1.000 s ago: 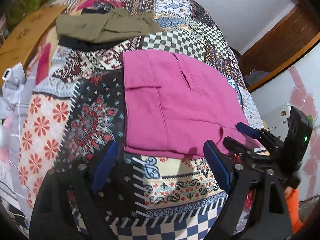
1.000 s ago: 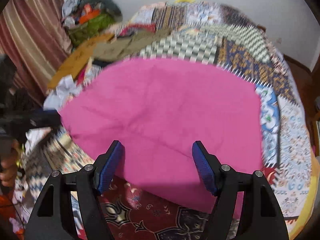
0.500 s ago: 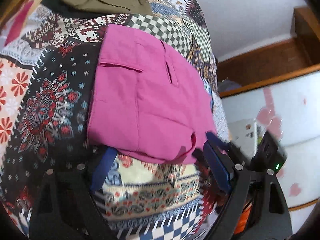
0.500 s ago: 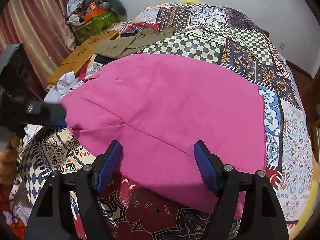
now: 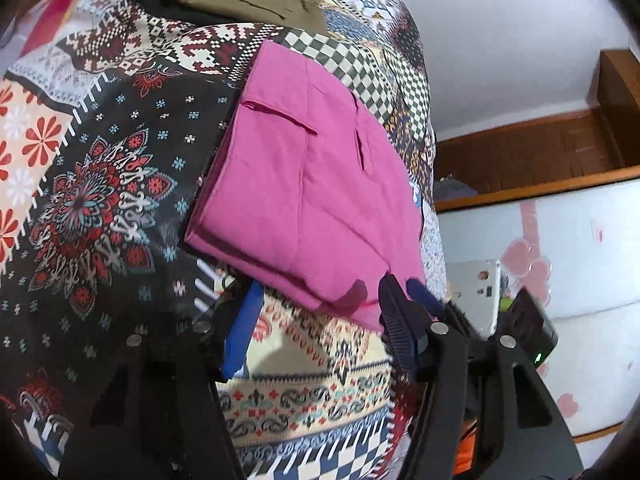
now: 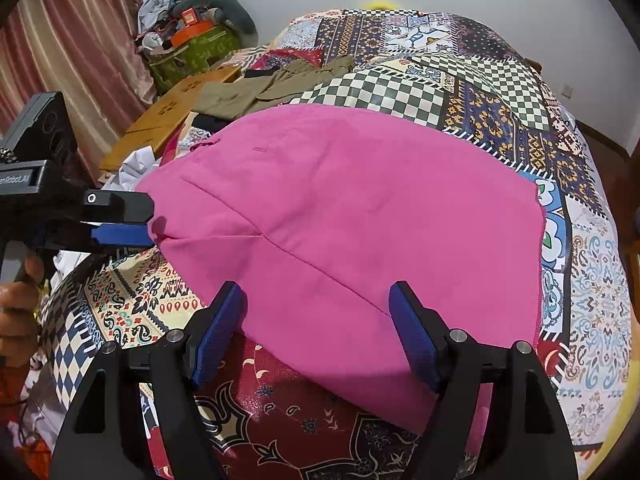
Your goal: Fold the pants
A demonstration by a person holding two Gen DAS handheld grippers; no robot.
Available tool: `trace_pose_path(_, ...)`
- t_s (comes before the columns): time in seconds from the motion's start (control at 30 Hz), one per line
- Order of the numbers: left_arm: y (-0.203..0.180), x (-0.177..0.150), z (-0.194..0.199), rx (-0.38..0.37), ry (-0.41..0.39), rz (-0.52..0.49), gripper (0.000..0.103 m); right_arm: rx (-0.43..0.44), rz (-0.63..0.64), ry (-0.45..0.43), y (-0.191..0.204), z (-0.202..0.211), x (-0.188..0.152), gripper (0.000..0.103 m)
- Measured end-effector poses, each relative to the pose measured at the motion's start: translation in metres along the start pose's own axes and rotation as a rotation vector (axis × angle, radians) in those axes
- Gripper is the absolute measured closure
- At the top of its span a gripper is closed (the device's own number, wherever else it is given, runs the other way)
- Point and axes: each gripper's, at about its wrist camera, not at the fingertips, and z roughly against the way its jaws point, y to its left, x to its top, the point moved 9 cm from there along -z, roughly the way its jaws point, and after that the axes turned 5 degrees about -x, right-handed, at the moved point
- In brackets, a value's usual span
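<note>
The pink pants (image 6: 360, 216) lie folded flat on the patchwork bedspread (image 6: 480, 128). In the left wrist view the pants (image 5: 304, 184) show two pocket slits, and their near edge reaches between the fingers of my left gripper (image 5: 320, 316). Its jaws are closing but still stand apart, the pads not pressing the cloth. In the right wrist view my left gripper (image 6: 132, 220) comes in from the left at the pants' corner. My right gripper (image 6: 316, 332) is open, its fingers straddling the pants' near edge.
An olive garment (image 6: 260, 88) lies on dark cloth at the far side of the bed. A wooden board (image 6: 172, 112), a curtain and a pile of bags stand beyond the left edge. A hand (image 6: 16, 300) holds the left gripper. Wooden furniture (image 5: 540, 152) lies to the right.
My left gripper has rolled and sunk toward the pants' near edge, and its jaws have narrowed around that edge. The right gripper has kept still.
</note>
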Motion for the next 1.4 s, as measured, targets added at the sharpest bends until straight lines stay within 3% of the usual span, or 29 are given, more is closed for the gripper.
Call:
trace_pose_path(0.17,0.003,0.023,-0.006,0.021,-0.057,0.015,0.045,0.004,-0.002,-0.001,0.0,0.0,0.0,0.029)
trace_pose_path(0.23,0.003,0.03,-0.007,0.095,-0.094,-0.015,0.065,0.005,-0.004,-0.003,0.0,0.0,0.0,0.029)
trace_pose_path(0.3,0.002,0.035,-0.008,0.165,-0.124,-0.062,0.071,0.008,-0.004,-0.005,0.0,0.0,-0.001,0.029)
trace_pose_path(0.33,0.002,0.037,-0.009,0.183,-0.137,-0.077,0.079,0.01,-0.003,-0.006,0.0,0.0,-0.001,0.028)
trace_pose_path(0.43,-0.004,0.042,-0.008,0.257,-0.178,-0.148,0.084,0.005,0.008,-0.006,0.001,-0.001,-0.001,0.028)
trace_pose_path(0.6,-0.014,0.036,0.0,0.367,-0.229,-0.307,0.087,0.014,-0.006,0.0,-0.001,0.004,-0.001,0.029)
trace_pose_path(0.77,-0.004,0.025,0.028,0.526,-0.288,-0.42,0.087,0.056,-0.1,-0.001,-0.012,0.013,-0.002,0.034)
trace_pose_path(0.9,0.002,0.017,0.062,0.726,-0.402,-0.535,0.088,0.041,-0.137,-0.01,-0.021,0.022,-0.006,0.034)
trace_pose_path(1.0,0.001,0.012,0.079,0.814,-0.457,-0.609,0.089,0.03,-0.156,0.008,-0.027,0.023,-0.016,0.034)
trace_pose_path(1.23,-0.044,0.004,0.092,0.836,-0.563,-0.761,0.089,-0.01,-0.144,-0.005,-0.03,0.027,-0.024,0.033)
trace_pose_path(1.4,-0.099,0.0,0.079,0.701,-0.56,-0.851,0.09,-0.009,-0.137,-0.011,-0.031,0.026,-0.024,0.031)
